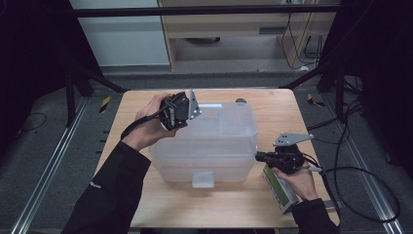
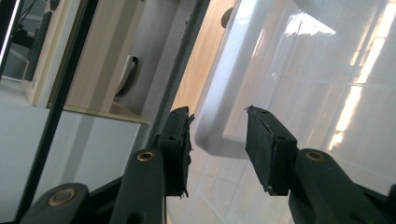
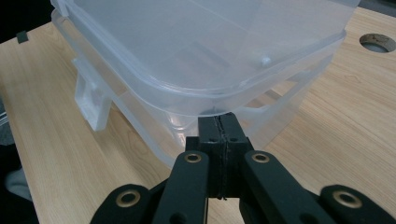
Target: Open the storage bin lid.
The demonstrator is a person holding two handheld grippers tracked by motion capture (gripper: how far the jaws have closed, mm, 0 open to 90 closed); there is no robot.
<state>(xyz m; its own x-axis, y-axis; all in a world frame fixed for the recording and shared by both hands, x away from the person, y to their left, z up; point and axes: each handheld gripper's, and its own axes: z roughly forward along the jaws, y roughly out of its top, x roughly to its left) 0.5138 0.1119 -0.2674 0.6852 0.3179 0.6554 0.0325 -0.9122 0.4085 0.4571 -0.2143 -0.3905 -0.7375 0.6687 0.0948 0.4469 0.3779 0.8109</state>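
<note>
A clear plastic storage box [image 1: 207, 163] with a clear lid [image 1: 229, 126] stands in the middle of the wooden table [image 1: 272, 105]. My left gripper [image 1: 181, 116] is at the lid's far left corner. In the left gripper view the left gripper [image 2: 217, 133] is open, and the lid's rounded rim [image 2: 210, 140] lies between the jaws without being pressed. My right gripper [image 1: 256, 156] is at the box's near right corner. In the right gripper view the right gripper [image 3: 219, 122] is shut with nothing between the pads, its tips right against the lid's rim [image 3: 205, 109].
A clear latch [image 1: 202, 179] hangs on the box's front side. A green and white device [image 1: 280, 190] lies on the table under the right hand. A round hole [image 1: 240, 101] is in the table behind the box. Cables [image 1: 365, 195] trail on the floor at the right.
</note>
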